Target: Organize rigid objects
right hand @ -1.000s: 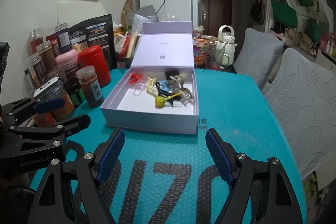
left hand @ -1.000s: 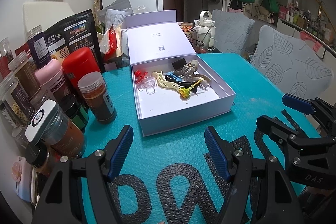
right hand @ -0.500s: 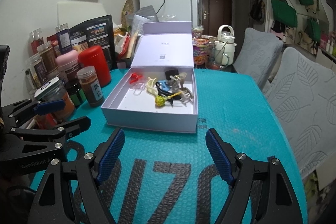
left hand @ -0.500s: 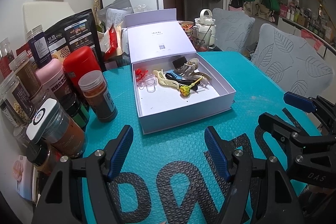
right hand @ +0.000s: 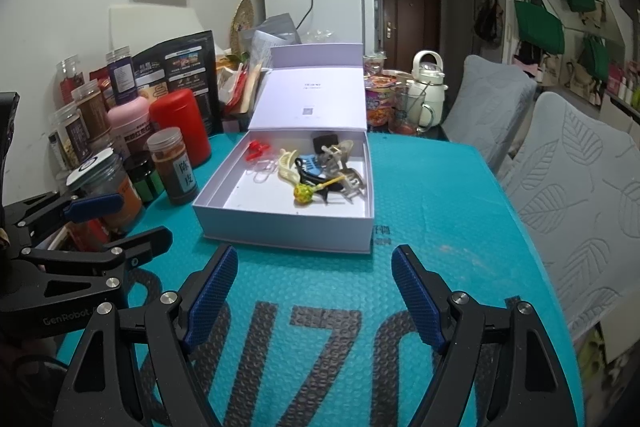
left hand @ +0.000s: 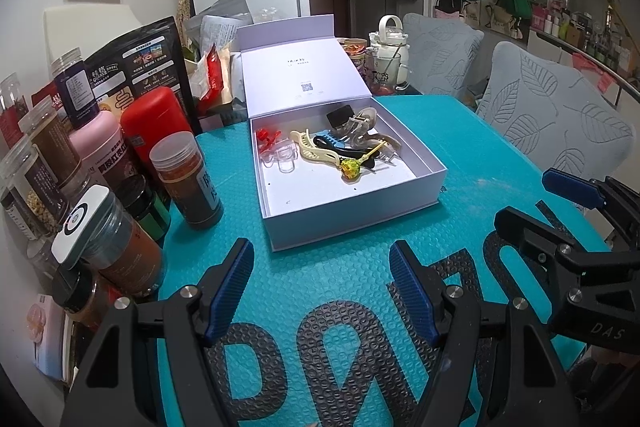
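A shallow white cardboard box [left hand: 352,203] with its lid hinged upright sits at frame centre on the dimpled teal mat [left hand: 320,275]. It holds glossy plastic hair clips [left hand: 320,151] and a yellow lollipop [left hand: 352,169], heaped in its upper half. Left gripper [left hand: 322,289] and right gripper [right hand: 312,293], ribbed blue pads, stand apart and empty below it.

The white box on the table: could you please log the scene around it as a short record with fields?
box: white box, lid open and upright at the back
contents: clips, yellow lollipop, all toward the back
surface: teal mat
beside box: jars
left gripper: open, empty, short of box
right gripper: open, empty, short of box
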{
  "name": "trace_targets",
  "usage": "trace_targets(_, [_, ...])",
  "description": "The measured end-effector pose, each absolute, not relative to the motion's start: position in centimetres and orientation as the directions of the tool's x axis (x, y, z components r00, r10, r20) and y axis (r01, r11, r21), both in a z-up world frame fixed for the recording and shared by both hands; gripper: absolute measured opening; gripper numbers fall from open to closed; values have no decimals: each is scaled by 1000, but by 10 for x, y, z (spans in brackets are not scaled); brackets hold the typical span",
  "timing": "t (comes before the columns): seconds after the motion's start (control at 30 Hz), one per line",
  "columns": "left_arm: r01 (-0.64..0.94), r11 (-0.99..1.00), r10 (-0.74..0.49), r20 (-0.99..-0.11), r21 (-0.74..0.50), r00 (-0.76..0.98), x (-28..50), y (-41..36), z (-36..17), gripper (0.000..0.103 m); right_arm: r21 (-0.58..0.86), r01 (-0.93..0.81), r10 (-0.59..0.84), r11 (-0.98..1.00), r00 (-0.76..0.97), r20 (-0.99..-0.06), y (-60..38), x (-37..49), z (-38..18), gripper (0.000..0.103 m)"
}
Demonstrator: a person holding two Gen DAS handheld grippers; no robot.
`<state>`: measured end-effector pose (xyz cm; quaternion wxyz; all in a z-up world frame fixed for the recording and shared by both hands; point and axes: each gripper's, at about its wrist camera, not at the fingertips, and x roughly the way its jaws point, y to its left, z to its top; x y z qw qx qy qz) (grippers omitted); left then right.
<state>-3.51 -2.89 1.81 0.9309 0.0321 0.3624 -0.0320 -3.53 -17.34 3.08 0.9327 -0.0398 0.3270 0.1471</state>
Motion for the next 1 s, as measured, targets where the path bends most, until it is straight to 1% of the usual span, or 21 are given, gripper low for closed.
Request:
trace_targets(0.67, [81,996,-33,-680,40,733,-43,-31,17,70,20,-293,246,956,761,-600,-178,-46,40,80])
trace_targets(1.0, [84,996,-38,-694,33,719,-39,-30,9,70,16,-291,240,957,756,-609,-179,-46,36,80])
